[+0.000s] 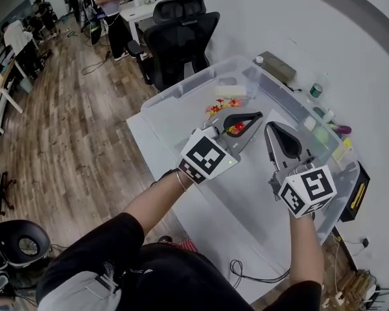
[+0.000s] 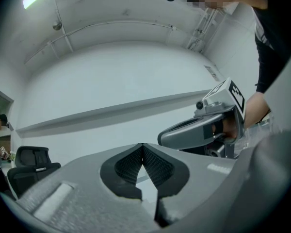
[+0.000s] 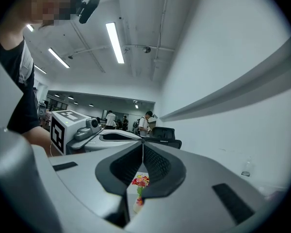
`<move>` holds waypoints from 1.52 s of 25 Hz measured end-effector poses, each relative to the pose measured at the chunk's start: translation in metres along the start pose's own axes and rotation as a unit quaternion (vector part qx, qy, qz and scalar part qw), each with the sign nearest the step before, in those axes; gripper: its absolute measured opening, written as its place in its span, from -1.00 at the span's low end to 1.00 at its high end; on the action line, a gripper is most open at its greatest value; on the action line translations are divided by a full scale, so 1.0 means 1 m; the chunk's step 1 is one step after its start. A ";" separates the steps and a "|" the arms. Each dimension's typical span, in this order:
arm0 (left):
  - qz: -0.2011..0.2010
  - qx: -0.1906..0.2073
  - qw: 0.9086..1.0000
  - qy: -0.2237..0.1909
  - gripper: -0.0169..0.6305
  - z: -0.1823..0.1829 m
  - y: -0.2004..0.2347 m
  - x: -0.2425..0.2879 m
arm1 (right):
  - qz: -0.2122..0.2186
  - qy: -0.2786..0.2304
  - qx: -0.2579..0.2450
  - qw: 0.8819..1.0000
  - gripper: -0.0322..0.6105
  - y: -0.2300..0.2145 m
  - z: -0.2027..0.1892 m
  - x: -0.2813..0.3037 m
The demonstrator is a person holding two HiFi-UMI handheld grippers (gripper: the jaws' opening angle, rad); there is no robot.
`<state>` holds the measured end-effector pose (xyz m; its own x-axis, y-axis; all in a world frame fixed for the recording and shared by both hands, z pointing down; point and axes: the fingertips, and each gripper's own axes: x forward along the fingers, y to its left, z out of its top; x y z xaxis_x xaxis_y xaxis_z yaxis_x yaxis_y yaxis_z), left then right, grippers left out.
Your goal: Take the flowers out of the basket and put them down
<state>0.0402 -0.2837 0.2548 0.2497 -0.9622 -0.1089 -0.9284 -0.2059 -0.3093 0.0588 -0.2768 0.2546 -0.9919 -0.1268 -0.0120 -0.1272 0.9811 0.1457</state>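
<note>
Plainly, both tongs are pressed shut and hold nothing.
Red-and-yellow flowers point(image 1: 223, 106) lie on the floor of the clear plastic tub point(image 1: 188, 86), just beside the left gripper point(image 1: 259, 116) with its smooth grey, ribbed-padded jaws; the right gripper point(image 1: 271, 127) hovers alongside.

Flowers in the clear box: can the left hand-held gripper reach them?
Probably yes: the flowers lie uncovered in the open box beside the left hand-held gripper, but its shut jaws must open.
</note>
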 end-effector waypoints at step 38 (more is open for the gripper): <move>0.018 -0.003 1.000 0.017 -0.96 -0.009 0.009 0.003 | 0.020 0.004 0.076 0.997 -0.86 0.006 -0.012 0.006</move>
<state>0.0304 -0.2896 0.2605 0.2070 -0.9744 -0.0874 -0.9381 -0.1723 -0.3004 0.0521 -0.2733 0.2677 -0.9961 -0.0886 -0.0019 -0.0886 0.9961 -0.0051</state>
